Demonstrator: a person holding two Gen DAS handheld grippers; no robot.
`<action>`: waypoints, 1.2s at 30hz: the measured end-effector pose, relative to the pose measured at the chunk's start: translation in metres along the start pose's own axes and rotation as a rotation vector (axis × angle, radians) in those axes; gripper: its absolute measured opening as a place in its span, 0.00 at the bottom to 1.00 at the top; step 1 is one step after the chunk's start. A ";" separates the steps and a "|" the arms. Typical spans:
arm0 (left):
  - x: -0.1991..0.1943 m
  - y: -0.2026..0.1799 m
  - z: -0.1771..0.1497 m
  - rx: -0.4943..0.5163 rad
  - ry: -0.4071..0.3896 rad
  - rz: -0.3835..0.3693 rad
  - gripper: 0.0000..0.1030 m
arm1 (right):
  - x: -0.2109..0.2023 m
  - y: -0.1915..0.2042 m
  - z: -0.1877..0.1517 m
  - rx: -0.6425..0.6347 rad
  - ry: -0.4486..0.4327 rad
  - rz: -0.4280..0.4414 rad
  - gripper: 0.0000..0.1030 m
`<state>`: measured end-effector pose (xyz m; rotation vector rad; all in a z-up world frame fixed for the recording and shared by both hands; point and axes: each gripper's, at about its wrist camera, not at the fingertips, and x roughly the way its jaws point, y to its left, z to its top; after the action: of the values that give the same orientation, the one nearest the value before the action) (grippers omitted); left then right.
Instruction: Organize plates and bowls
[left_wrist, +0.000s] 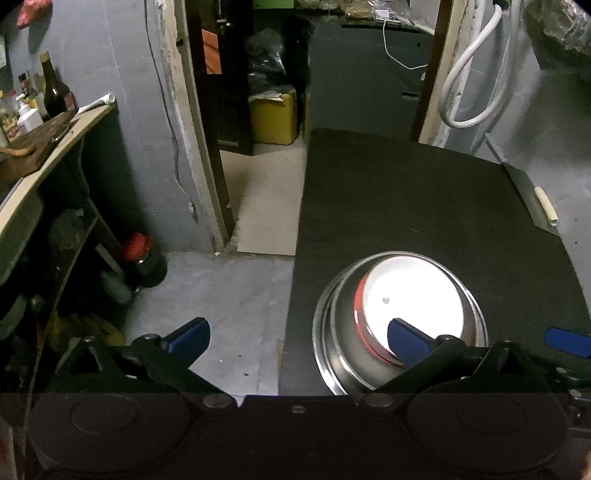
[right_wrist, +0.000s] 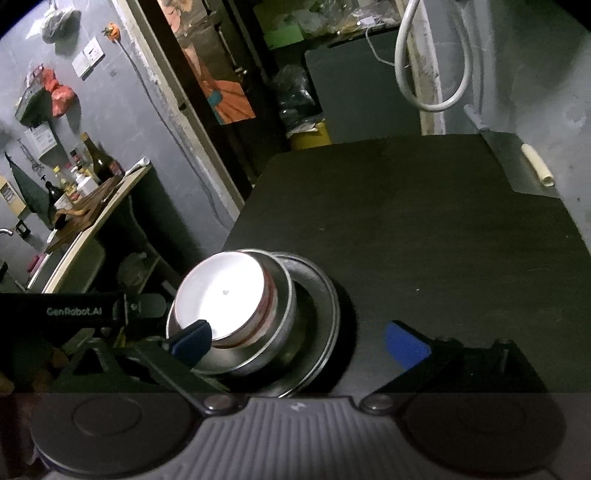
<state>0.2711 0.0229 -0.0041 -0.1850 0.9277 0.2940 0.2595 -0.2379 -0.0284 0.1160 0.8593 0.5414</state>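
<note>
The white, red-rimmed ceramic bowl (right_wrist: 221, 297) sits nested in a steel bowl (right_wrist: 258, 354) on a steel plate (right_wrist: 325, 314) near the black table (right_wrist: 424, 229) edge. Your left gripper (left_wrist: 299, 332) and right gripper (right_wrist: 299, 336) gape wide, holding nothing. Nudge the stack and it could slide off.

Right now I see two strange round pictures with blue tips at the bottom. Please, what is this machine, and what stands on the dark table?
There is no robot. A person holds a two-finger gripper in each hand, each with a wide-angle camera looking along its blue fingers. One picture comes from the left gripper, the other from the right gripper. Both are open and hold nothing. On the black table stands one stack: a metal plate, a metal bowl in it, and a white bowl with a red rim on top.
</note>
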 end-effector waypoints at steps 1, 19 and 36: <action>0.000 0.000 0.000 -0.011 -0.001 -0.007 0.99 | -0.002 -0.001 0.000 0.000 -0.006 -0.005 1.00; -0.028 -0.023 -0.025 -0.082 -0.097 -0.034 0.99 | -0.035 -0.008 -0.021 0.010 -0.109 -0.018 1.00; -0.052 -0.024 -0.049 -0.013 -0.198 0.117 0.99 | -0.052 0.006 -0.033 0.041 -0.221 -0.061 1.00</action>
<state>0.2124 -0.0227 0.0098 -0.1114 0.7415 0.4185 0.2047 -0.2632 -0.0125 0.1829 0.6566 0.4449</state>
